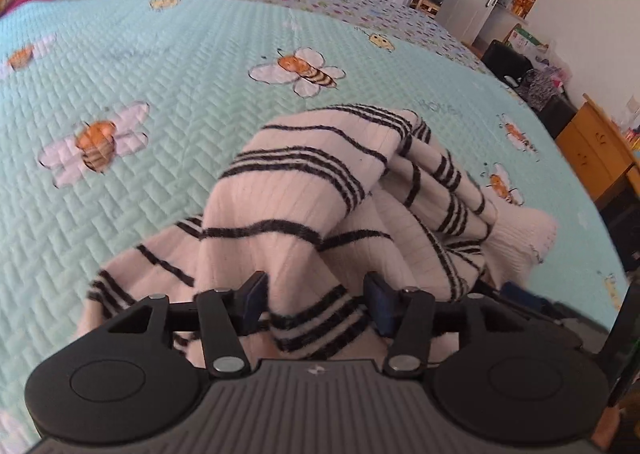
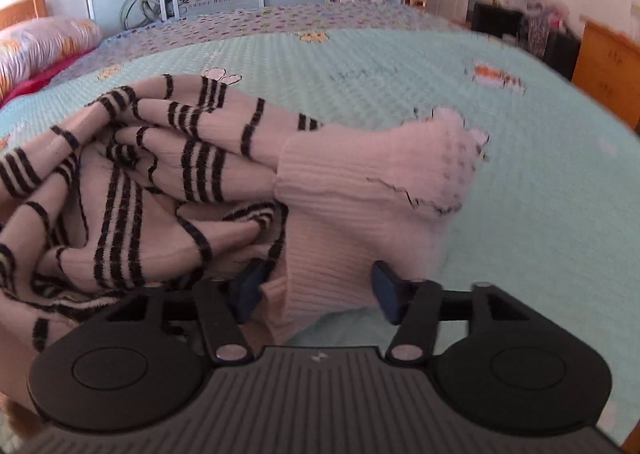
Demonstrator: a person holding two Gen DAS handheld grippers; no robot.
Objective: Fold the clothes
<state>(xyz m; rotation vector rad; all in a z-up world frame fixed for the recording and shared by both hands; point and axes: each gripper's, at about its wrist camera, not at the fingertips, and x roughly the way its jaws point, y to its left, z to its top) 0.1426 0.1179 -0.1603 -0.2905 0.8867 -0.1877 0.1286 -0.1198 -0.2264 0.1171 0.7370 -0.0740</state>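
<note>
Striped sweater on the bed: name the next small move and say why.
Probably close the right gripper on the plain ribbed hem lying between its open jaws. The striped sweater sits bunched on the green quilt, and the left gripper also stands open around fabric, so nothing is gripped yet.

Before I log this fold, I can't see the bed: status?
Left claw open, striped sweater between its pads. Right claw open astride the ribbed hem. Sweater bunched, unfolded, on the bee quilt. Nothing in the way.
</note>
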